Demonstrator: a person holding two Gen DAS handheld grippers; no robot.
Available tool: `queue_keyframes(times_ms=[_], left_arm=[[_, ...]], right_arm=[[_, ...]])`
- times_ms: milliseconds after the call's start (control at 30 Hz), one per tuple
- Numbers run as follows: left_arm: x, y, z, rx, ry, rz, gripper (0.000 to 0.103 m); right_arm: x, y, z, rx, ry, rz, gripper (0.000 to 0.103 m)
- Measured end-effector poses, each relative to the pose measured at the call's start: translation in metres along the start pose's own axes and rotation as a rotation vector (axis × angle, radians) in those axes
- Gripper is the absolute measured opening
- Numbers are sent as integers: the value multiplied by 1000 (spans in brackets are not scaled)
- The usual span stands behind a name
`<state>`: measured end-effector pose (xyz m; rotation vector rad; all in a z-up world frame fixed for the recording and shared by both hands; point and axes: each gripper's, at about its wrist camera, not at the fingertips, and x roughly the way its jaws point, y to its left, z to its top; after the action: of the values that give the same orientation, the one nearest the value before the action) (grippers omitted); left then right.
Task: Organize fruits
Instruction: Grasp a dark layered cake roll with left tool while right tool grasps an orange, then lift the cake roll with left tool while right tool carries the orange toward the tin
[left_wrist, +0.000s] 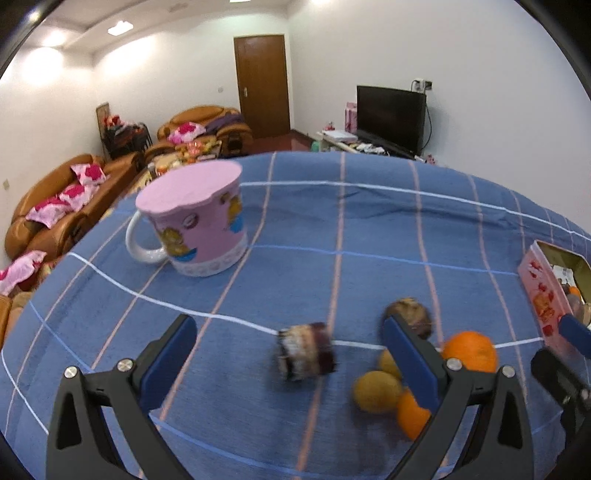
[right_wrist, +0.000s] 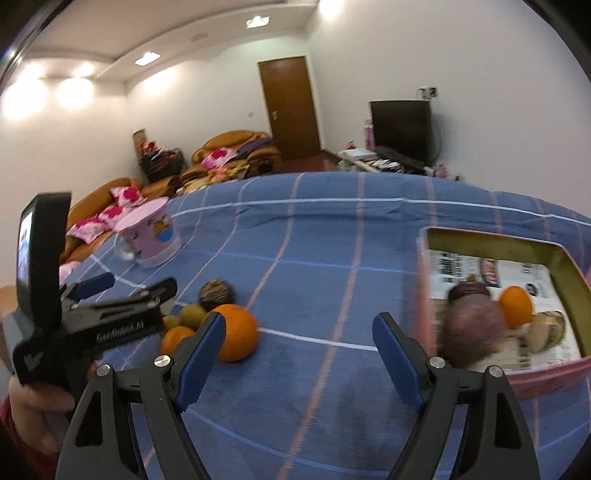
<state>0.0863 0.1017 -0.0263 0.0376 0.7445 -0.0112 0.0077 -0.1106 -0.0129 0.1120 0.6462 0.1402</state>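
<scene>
I have both grippers spread wide and empty. My left gripper (left_wrist: 288, 365) hangs over a dark, blurred fruit (left_wrist: 306, 350) lying between its fingers on the cloth (left_wrist: 369, 229); a pile (left_wrist: 399, 380) of oranges and greenish fruit sits just right of it. My right gripper (right_wrist: 299, 354) hovers near the box (right_wrist: 554, 251) on the right, where several fruits (right_wrist: 495, 317) already lie. I judge I'm mid-sort: next I'd lower the left, close on the dark fruit gently, and carry it right to the box.
</scene>
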Motion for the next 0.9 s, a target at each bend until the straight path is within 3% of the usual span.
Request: queue_keyframes(times_ms=[167, 267, 433, 667, 733, 800, 867, 900], left_arm=[[16, 8, -1, -11, 81, -49, 98], [22, 4, 1, -5, 107, -55, 97], [34, 11, 0, -43, 173, -64, 77], [31, 18, -2, -63, 162, -77, 69], [29, 14, -3, -48, 155, -99, 52], [28, 11, -5, -38, 153, -113, 44], [25, 10, -5, -36, 149, -125, 39], [24, 11, -5, -38, 145, -134, 33]], right_arm=[[23, 21, 1, -40, 91, 30, 64], [33, 26, 1, -28, 124, 70, 64], [47, 32, 1, -11, 171, 119, 64], [64, 33, 0, 71, 226, 205, 64], [67, 32, 0, 91, 233, 226, 64], [67, 30, 0, 99, 234, 237, 61], [67, 29, 0, 95, 239, 211, 48], [66, 28, -1, 93, 241, 214, 48]])
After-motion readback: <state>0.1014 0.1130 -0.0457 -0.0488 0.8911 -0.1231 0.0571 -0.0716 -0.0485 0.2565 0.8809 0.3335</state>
